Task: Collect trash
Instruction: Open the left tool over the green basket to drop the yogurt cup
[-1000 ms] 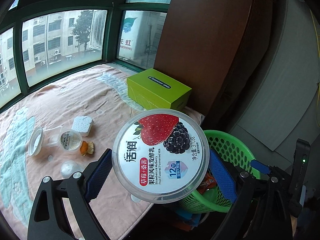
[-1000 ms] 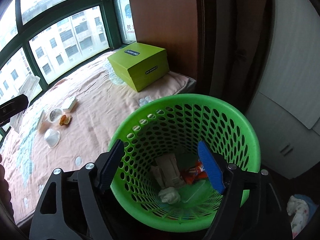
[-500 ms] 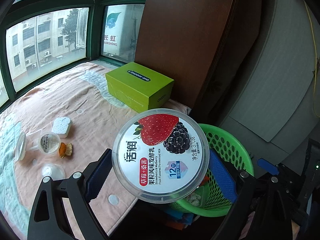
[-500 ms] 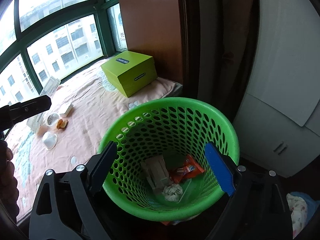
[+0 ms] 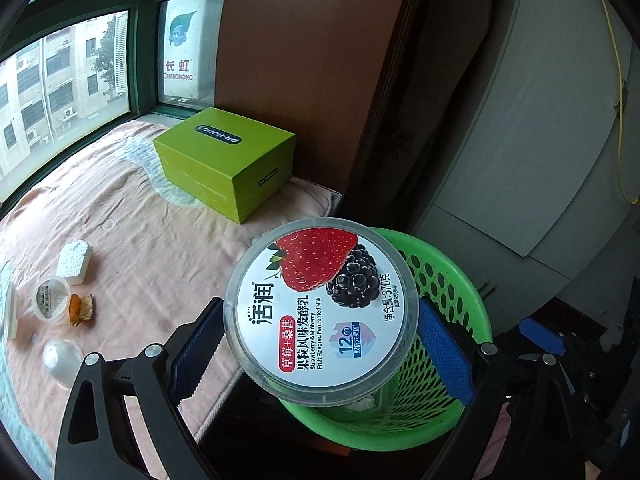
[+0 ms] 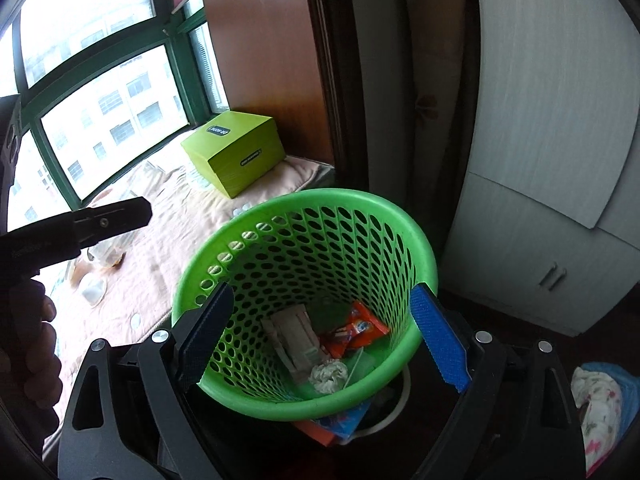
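Observation:
A round yogurt tub [image 5: 320, 312] with a strawberry-and-mulberry lid sits between the blue pads of my left gripper [image 5: 320, 344], which is shut on it. The tub hangs over the near rim of the green mesh basket [image 5: 460, 276]. My right gripper [image 6: 322, 296] stands open over the same basket [image 6: 304, 208], nothing between its pads. Inside lie an orange wrapper [image 6: 356, 330], a crumpled tissue [image 6: 328, 374] and a flattened carton [image 6: 296, 332]. On the pink blanket [image 5: 152, 248] rest a small cup [image 5: 51, 298], an orange peel [image 5: 82, 310], a white foam block [image 5: 73, 262] and a clear dome lid [image 5: 60, 358].
A lime-green box [image 5: 224, 160] stands on the blanket by the brown panel. Grey cabinet doors [image 6: 560, 160] rise right of the basket. A hand [image 6: 32, 344] and the left gripper's black finger [image 6: 100, 224] enter the right wrist view from the left. Floral cloth [image 6: 596, 400] lies at bottom right.
My left gripper carried the tub rightward from over the blanket to over the basket's rim. The right gripper's jaws spread wider and it drew back, and the left gripper's finger came into its view.

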Available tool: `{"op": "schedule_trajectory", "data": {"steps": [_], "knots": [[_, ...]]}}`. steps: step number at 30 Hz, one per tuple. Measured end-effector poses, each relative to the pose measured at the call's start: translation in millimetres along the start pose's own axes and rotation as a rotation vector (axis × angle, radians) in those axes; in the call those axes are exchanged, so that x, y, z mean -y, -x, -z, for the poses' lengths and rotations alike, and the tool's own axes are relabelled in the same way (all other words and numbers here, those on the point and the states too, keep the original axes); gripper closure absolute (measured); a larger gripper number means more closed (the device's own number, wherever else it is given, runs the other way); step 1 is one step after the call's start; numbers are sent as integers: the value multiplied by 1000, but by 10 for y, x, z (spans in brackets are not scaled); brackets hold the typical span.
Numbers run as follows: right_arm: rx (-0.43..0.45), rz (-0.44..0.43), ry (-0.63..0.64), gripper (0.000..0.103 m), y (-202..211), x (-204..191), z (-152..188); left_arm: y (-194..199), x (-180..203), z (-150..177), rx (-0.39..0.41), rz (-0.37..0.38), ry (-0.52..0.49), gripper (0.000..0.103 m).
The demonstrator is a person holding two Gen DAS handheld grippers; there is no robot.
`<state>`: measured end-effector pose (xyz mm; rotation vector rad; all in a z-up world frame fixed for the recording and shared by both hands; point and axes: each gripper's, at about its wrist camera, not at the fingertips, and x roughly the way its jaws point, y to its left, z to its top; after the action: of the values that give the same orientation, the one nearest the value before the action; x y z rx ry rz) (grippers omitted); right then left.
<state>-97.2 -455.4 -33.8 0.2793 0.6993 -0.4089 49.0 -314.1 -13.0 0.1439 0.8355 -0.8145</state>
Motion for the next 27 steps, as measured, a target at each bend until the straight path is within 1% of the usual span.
{"op": "schedule_trajectory", "data": {"steps": [7,11,14,19,23,27], "knots": [[-2,2,-14,14,16,68,36,-114,112,13,-31,32,-19,11],[-3,0,-11,14,16,53,39,-95,100,19,-21,50,-13,9],[1,-7,-2,14,28,15,29,-64,72,35,-16,40,-12,9],[0,-31,16,14,14,-95,8,61,-115,68,1,3,17,9],[-3,-62,47,13,-18,-257,-30,204,-354,104,21,-62,41,9],[-2,-95,91,12,-57,-482,-84,362,-669,148,36,-116,93,9]]}}
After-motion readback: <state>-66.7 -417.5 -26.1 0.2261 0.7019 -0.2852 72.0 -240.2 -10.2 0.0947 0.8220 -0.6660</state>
